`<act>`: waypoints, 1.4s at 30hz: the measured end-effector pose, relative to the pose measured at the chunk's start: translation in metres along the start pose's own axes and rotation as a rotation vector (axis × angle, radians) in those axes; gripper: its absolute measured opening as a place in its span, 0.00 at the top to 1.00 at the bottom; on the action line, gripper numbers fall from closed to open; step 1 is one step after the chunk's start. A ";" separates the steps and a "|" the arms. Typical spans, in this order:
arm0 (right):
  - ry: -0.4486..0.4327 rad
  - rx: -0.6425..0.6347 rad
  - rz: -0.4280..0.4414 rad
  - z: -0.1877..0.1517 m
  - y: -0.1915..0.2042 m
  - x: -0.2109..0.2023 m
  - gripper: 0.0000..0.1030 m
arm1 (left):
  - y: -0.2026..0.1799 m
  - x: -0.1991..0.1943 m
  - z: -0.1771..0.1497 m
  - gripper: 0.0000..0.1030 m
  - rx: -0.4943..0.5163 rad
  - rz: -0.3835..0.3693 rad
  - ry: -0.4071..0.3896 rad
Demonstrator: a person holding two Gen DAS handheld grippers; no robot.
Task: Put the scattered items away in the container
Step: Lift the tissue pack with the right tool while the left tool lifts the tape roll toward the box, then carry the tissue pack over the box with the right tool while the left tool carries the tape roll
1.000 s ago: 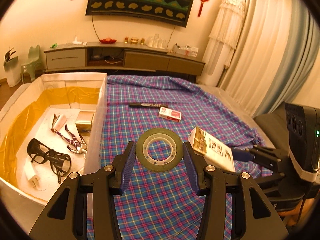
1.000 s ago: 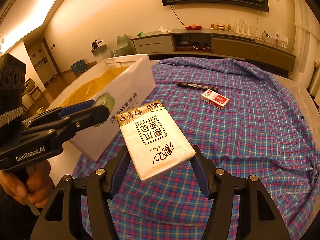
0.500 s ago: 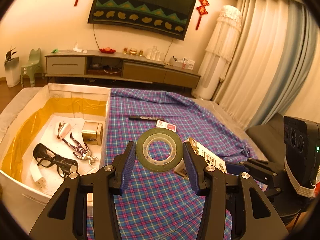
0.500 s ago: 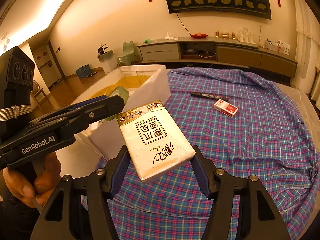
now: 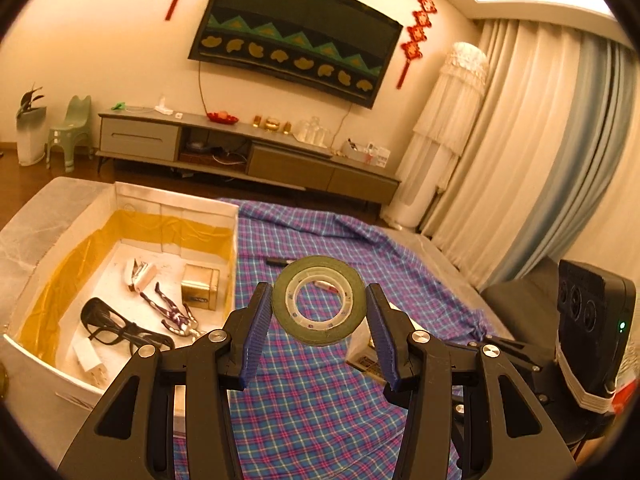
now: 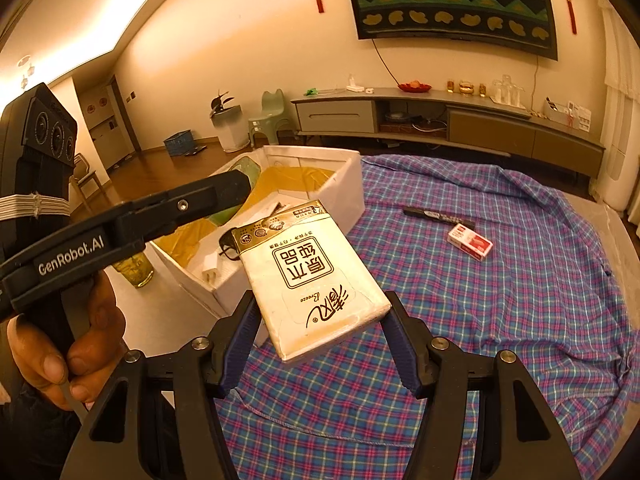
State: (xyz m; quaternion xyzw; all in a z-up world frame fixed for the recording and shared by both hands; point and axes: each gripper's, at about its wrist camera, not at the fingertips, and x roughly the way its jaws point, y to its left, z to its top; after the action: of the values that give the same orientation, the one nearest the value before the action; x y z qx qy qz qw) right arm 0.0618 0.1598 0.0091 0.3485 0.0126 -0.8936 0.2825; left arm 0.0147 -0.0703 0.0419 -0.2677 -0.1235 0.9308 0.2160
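Note:
My left gripper [image 5: 318,334] is shut on a roll of clear tape [image 5: 319,300] and holds it in the air above the plaid cloth, just right of the white box [image 5: 176,210]. My right gripper [image 6: 320,340] is shut on a white tissue pack [image 6: 310,276] and holds it above the cloth near the box's [image 6: 320,156] corner. The box holds black glasses [image 5: 116,326], a small gold tin [image 5: 199,287] and several small items. A black marker [image 6: 438,217] and a red and white small box [image 6: 469,242] lie on the cloth farther off.
The plaid cloth [image 6: 500,300] covers the table. The left gripper's body [image 6: 120,220] and hand fill the left of the right wrist view. The right gripper's body [image 5: 588,320] stands at the right of the left wrist view. A TV cabinet [image 5: 248,152] stands beyond.
Both grippers have risen and tilted up with their loads; more of the room and the box's inside now shows. The tape and tissue pack stay held.

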 end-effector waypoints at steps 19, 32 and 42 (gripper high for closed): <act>-0.043 -0.119 0.076 0.044 0.039 0.016 0.40 | 0.084 -0.031 0.033 0.52 -0.193 0.056 -0.107; -0.042 -0.186 0.125 0.071 0.055 0.043 0.40 | 0.115 -0.029 0.048 0.52 -0.242 0.113 -0.133; -0.027 -0.218 0.154 0.094 0.056 0.068 0.40 | 0.132 -0.011 0.055 0.52 -0.267 0.165 -0.116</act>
State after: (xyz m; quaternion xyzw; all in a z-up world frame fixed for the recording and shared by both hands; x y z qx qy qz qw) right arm -0.0085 0.0582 0.0472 0.3035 0.0793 -0.8673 0.3865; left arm -0.0521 -0.1971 0.0467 -0.2492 -0.2362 0.9345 0.0940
